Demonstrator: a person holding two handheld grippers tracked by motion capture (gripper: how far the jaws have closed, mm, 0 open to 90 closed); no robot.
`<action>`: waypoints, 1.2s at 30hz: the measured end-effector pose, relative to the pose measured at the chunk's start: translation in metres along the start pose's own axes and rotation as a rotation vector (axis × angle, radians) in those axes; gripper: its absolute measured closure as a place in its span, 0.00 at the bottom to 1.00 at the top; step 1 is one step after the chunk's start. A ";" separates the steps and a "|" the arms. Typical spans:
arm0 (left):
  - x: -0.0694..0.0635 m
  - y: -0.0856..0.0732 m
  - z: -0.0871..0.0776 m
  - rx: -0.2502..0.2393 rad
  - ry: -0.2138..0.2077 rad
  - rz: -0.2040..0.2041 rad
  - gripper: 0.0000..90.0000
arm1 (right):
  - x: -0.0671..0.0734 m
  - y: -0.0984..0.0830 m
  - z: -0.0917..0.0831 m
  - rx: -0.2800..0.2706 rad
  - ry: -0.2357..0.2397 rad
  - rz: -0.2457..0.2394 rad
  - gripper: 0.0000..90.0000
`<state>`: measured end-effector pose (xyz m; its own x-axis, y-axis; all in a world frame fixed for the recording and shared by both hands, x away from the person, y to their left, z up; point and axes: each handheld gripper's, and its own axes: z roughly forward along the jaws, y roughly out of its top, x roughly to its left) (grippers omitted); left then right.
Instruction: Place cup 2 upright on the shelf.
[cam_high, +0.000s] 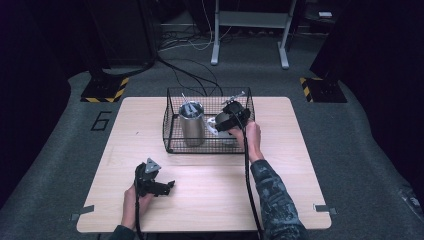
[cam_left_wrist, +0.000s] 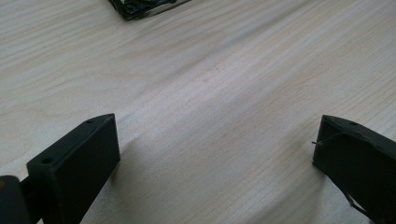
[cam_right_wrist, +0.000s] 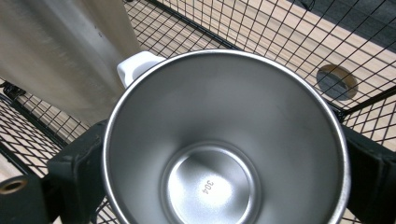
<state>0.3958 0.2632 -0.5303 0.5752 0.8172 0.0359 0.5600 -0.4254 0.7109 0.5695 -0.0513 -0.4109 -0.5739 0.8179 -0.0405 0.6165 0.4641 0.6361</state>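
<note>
Cup gripped inside the wire basket, its move apparently only begun.

The right gripper (cam_high: 223, 121) clasps a steel cup (cam_right_wrist: 224, 154) with a white handle (cam_right_wrist: 135, 65) between its jaws, within the wire basket (cam_high: 172, 145) on the tabletop (cam_high: 280, 165); the cup is empty. Beside it in the basket stands a tall steel tumbler (cam_high: 192, 125); its contents are unclear. The left gripper (cam_left_wrist: 215, 154) rests released over bare tabletop, holding nothing.

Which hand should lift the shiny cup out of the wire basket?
The right. Its gripper already has its jaws around the cup inside the basket. The left gripper sits open over bare table, away from the basket.
</note>
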 end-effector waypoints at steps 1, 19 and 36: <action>0.000 0.000 0.000 0.000 0.001 -0.002 0.00 | 0.001 0.000 0.001 0.001 -0.001 0.006 0.07; 0.000 0.000 0.000 0.003 0.002 0.004 0.00 | -0.002 -0.002 0.014 0.033 -0.027 0.052 0.07; 0.000 0.000 0.000 0.003 -0.001 0.007 0.00 | -0.006 -0.007 0.018 0.028 -0.019 0.100 0.06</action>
<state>0.3959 0.2635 -0.5301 0.5799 0.8137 0.0396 0.5580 -0.4321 0.7085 0.5787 -0.0534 -0.4289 -0.4986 0.8668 0.0078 0.6851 0.3885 0.6162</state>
